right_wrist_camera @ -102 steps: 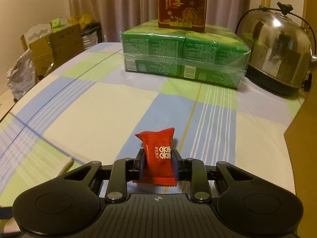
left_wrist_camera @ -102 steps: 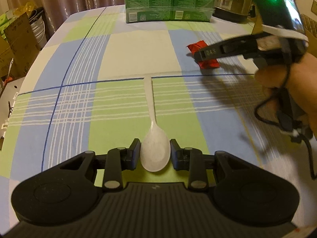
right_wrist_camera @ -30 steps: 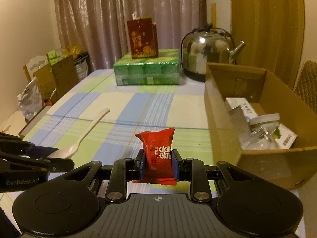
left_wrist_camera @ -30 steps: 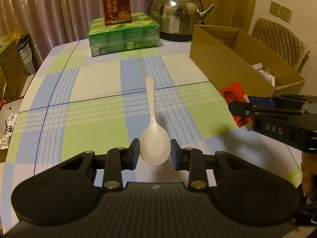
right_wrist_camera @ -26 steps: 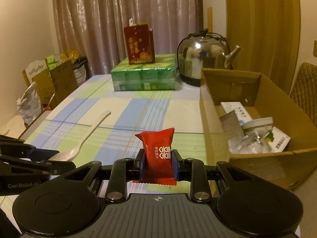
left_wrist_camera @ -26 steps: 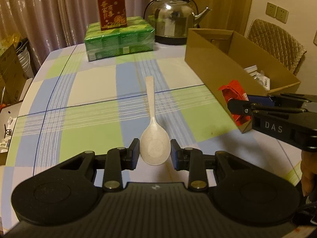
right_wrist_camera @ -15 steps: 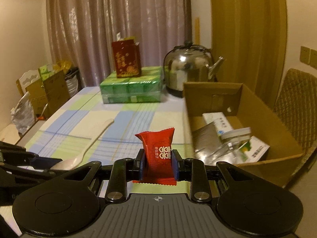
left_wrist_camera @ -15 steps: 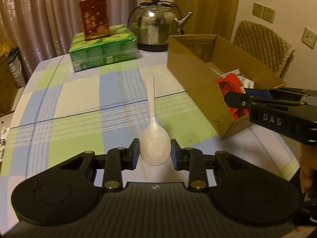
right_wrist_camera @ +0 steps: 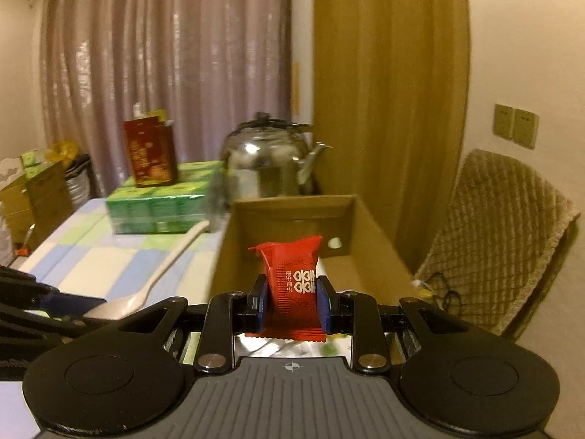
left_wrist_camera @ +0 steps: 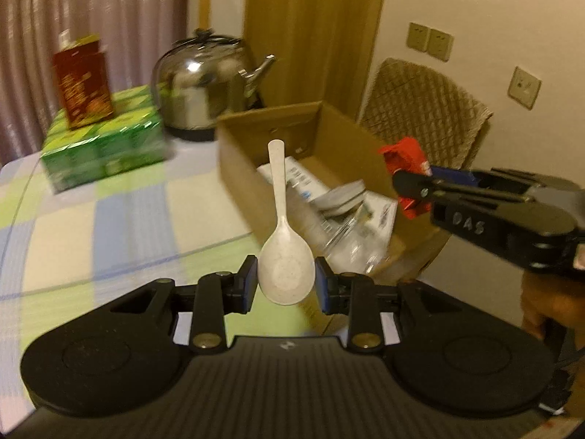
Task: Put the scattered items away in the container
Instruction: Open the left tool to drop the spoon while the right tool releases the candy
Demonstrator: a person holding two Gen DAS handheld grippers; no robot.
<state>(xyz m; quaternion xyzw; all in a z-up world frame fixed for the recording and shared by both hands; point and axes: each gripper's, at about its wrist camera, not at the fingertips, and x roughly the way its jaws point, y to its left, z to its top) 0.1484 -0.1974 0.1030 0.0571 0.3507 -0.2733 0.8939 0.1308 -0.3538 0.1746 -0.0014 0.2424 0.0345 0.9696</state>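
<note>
Holding both loads up w/ nothing dropped yet: left claw (left_wrist_camera: 286,283) clamps the white spoon (left_wrist_camera: 284,252) by its bowl, handle pointing far over the cardboard box (left_wrist_camera: 241,168). Right claw (right_wrist_camera: 291,305) pinches the red candy packet (right_wrist_camera: 292,278) above the box's near end. Box already has several pkgs inside. Left to do, I'd judge: release both. Table (left_wrist_camera: 109,212) beyond the spoon shows no other loose bits.

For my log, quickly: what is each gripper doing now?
Left gripper: shut on the white spoon.
Right gripper: shut on the red candy packet.
</note>
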